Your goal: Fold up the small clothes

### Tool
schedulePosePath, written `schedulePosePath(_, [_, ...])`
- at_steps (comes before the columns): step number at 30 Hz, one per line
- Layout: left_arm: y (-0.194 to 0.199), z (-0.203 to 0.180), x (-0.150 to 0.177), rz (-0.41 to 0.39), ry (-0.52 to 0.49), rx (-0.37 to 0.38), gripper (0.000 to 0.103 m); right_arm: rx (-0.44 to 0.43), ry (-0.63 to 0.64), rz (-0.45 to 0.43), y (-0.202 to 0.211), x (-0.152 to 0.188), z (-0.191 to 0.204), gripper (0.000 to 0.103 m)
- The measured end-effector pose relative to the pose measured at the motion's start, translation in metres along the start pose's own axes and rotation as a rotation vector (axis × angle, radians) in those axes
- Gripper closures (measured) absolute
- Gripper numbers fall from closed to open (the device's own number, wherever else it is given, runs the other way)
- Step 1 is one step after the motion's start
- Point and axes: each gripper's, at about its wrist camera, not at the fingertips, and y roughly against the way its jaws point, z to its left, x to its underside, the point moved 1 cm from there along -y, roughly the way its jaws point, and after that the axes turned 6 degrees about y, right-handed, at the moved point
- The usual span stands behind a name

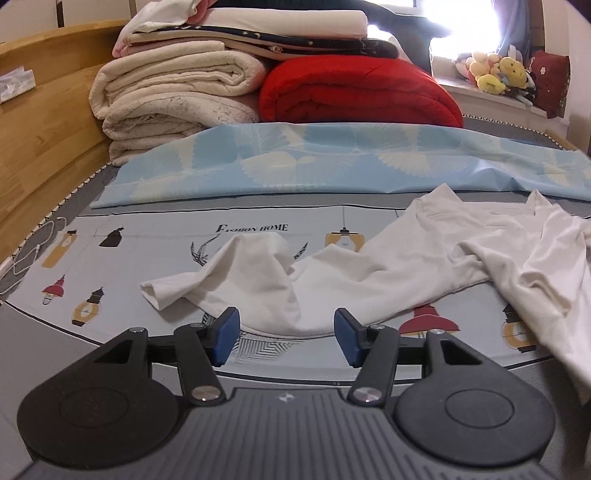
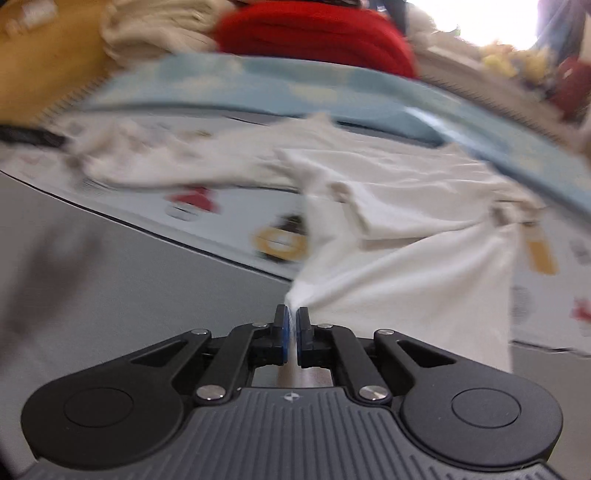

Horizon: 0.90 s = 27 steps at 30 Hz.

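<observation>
Bed with a lamp-print sheet (image 1: 155,236) fills the left wrist view, wooden bed frame (image 1: 44,122) off to the left of the claw. Left claw (image 1: 287,338) spread, blue pads (image 1: 226,336) apart with nothing pinched; they hover just above the near edge of the white garment (image 1: 388,258). Garment lies crumpled on the sheet ahead of the claw, 1 sleeve end ahead-left, the bulk running ahead-right and rising off toward the right edge of the frame. Beyond it: a light blue patterned cloth (image 1: 332,162) laid flat across the bed. Far ahead: stack of cream blankets (image 1: 177,88) to the left, rolled red quilt (image 1: 354,92) just beside them on the right, more folded bedding (image 1: 258,29) on top. Plush toys (image 1: 495,70) on the sill far ahead-right.

Right wrist view, heavy motion blur. Right claw (image 2: 292,325) pressed together, pinching a corner of the white garment (image 2: 424,266); fabric bunches right at the pads and fans out ahead-right, lifted off the sheet (image 2: 236,218). Rest of the garment trails ahead-left across the bed. Blue cloth (image 2: 258,85) and red quilt (image 2: 314,33) further ahead, blurred. Grey bed side (image 2: 129,266) below-left of the claw.
</observation>
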Motion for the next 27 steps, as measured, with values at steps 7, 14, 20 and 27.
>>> schedulePosePath(7, [0.002, -0.016, 0.001, 0.018, 0.004, 0.042, 0.041, -0.46, 0.159, 0.124, 0.025, 0.023, 0.031, 0.099])
schedulePosePath(14, [0.004, -0.046, 0.007, 0.048, 0.023, 0.109, 0.041, -0.307, -0.054, 0.002, 0.043, 0.018, -0.015, 0.073])
schedulePosePath(20, [0.006, -0.065, 0.012, 0.047, -0.008, 0.127, 0.041, -0.075, -0.286, -0.1, 0.028, 0.01, -0.055, 0.065])
schedulePosePath(27, [0.001, -0.054, 0.01, 0.061, 0.023, 0.112, 0.041, 0.063, 0.028, -0.067, -0.022, -0.004, 0.015, 0.06])
